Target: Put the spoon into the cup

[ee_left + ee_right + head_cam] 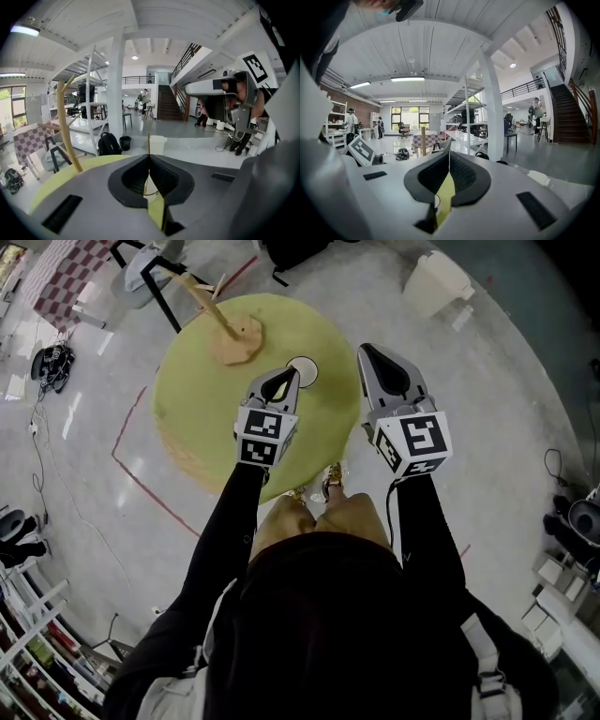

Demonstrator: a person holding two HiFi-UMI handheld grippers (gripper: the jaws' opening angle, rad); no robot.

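Black sleeves (234, 521) reach over the round yellow-green surface (187, 409) that carries the white cup (303, 372). Just beside the cup's near rim, the left tool (288, 373) is clenched on a thin gold strip, apparently the handle of the spoon (149, 140), which stands upright above its jaws. Just right of the cup, the right tool (367, 352) is clamped together on nothing. By this showing the spoon is in hand; lowering it into the cup and letting go are left.
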